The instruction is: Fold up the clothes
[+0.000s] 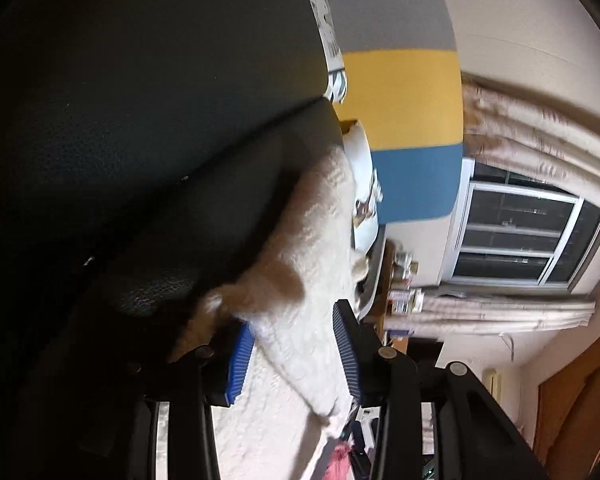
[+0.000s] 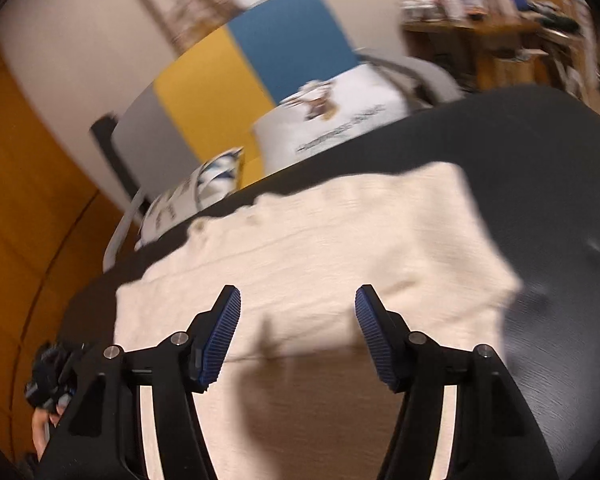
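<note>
Clearly rolled onto its side, the left gripper (image 1: 296, 356) looks along a dark, leather-like black surface (image 1: 132, 128) that fills the left half of its view, with the room turned sideways behind it. Its two blue-padded fingers (image 1: 240, 364) stand apart, and a fold of the cream knitted garment (image 1: 320, 280) passes between them; the cloth lies against the near finger, while a narrow gap seems to remain at the other, so a firm pinch cannot be told. The garment runs from the gripper along the edge of the black surface toward the white printed pillow (image 1: 364, 184) and the headboard of grey, yellow and blue panels (image 1: 408, 96). The right gripper (image 2: 298, 336) is held more level and tipped down, pointing over the same garment (image 2: 340, 240), which lies spread flat on the black surface (image 2: 560, 200), reaching from near its left edge toward its middle. The right fingers (image 2: 220, 340) are spread wide with nothing between them, above the garment's near part, where a shadow falls across the cloth. Beyond the far edge of the black surface lie two printed pillows (image 2: 340, 120) against the coloured headboard (image 2: 260, 64). A hand (image 2: 44, 428) shows at the lower left of the right view, though motion blur hides its detail.
</note>
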`<state>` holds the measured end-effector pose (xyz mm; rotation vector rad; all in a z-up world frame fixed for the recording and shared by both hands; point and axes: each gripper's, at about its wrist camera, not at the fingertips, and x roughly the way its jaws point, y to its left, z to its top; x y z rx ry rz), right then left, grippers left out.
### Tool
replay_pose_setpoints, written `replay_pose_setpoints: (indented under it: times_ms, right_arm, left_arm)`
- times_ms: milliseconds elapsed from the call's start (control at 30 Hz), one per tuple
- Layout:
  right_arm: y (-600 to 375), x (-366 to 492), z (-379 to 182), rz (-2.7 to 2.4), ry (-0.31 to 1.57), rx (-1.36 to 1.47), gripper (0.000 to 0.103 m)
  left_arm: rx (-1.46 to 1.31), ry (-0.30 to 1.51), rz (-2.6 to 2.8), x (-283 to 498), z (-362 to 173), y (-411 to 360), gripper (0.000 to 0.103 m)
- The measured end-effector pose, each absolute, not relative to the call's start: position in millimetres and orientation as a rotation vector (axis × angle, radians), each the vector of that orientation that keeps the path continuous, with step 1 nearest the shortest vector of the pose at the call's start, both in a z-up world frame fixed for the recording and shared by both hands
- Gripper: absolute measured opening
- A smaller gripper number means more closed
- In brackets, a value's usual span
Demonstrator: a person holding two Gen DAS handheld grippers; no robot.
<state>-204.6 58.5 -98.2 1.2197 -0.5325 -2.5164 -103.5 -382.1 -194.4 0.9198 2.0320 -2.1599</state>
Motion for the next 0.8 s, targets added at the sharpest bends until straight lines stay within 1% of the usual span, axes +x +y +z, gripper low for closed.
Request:
replay_pose_setpoints:
  times_ms: [33, 67, 133, 167, 200, 233, 267, 300, 333, 367, 400, 467, 533, 600, 633, 667, 700, 800]
  right_arm:
    - [49, -206, -97, -2.509, -0.490, 1.224, 0.063]
    - [40, -208, -95, -2.501, -0.447, 1.228, 0.063]
    - [30, -216, -108, -2.511, -0.393, 1.310, 0.063]
    - [28, -217, -115, -2.523, -0.370, 1.323, 0.063]
    - [27, -217, -121, -2.540, -0.347, 1.311, 0.063]
    - [25, -213, -123, -2.563, -0.298, 1.280, 0.063]
    - [21, -209, -125, -2.585, -0.223, 1.245, 0.063]
    - [18, -206, -126, -2.596, -0.183, 1.232, 0.063]
    - [17, -206, -126, -2.600, -0.170, 1.228, 0.063]
    - [17, -205, -126, -2.603, -0.156, 1.225, 0.063]
    - [18, -204, -126, -2.601, -0.161, 1.219, 0.065]
    - [21, -204, -126, -2.583, -0.191, 1.201, 0.069]
    - [22, -203, -126, -2.568, -0.205, 1.193, 0.073]
    - [20, -203, -126, -2.566, -0.194, 1.189, 0.075]
    - [19, -202, -125, -2.565, -0.186, 1.187, 0.078]
    - [18, -201, -125, -2.565, -0.179, 1.186, 0.078]
    - [16, -201, -126, -2.567, -0.172, 1.187, 0.078]
    - [11, -202, -127, -2.572, -0.150, 1.193, 0.079]
  left_arm:
    - [0.891, 1.982, -2.186, -103, -190, -380, 0.032]
    - [0.857, 1.916, -2.233, -101, -183, -377, 0.026]
    - [0.822, 1.798, -2.313, -99, -172, -373, 0.025]
    - [0.838, 1.760, -2.329, -99, -172, -371, 0.025]
    - [0.866, 1.761, -2.322, -101, -176, -372, 0.025]
    - [0.876, 1.800, -2.304, -101, -182, -375, 0.025]
    - [0.877, 1.847, -2.287, -100, -187, -379, 0.022]
    - [0.877, 1.894, -2.268, -98, -192, -382, 0.024]
    - [0.877, 1.941, -2.248, -97, -198, -386, 0.027]
    - [0.870, 2.010, -2.215, -95, -201, -391, 0.033]
    - [0.863, 2.054, -2.193, -94, -202, -394, 0.035]
    - [0.853, 2.110, -2.164, -93, -202, -400, 0.035]
    - [0.899, 2.070, -2.159, -99, -201, -399, 0.036]
    - [0.929, 2.000, -2.157, -105, -200, -396, 0.029]
    - [0.934, 1.925, -2.167, -104, -196, -395, 0.026]
    - [0.924, 1.864, -2.170, -102, -194, -395, 0.014]
    - [0.909, 1.817, -2.168, -98, -193, -395, 0.011]
    - [0.933, 1.788, -2.187, -101, -195, -392, 0.008]
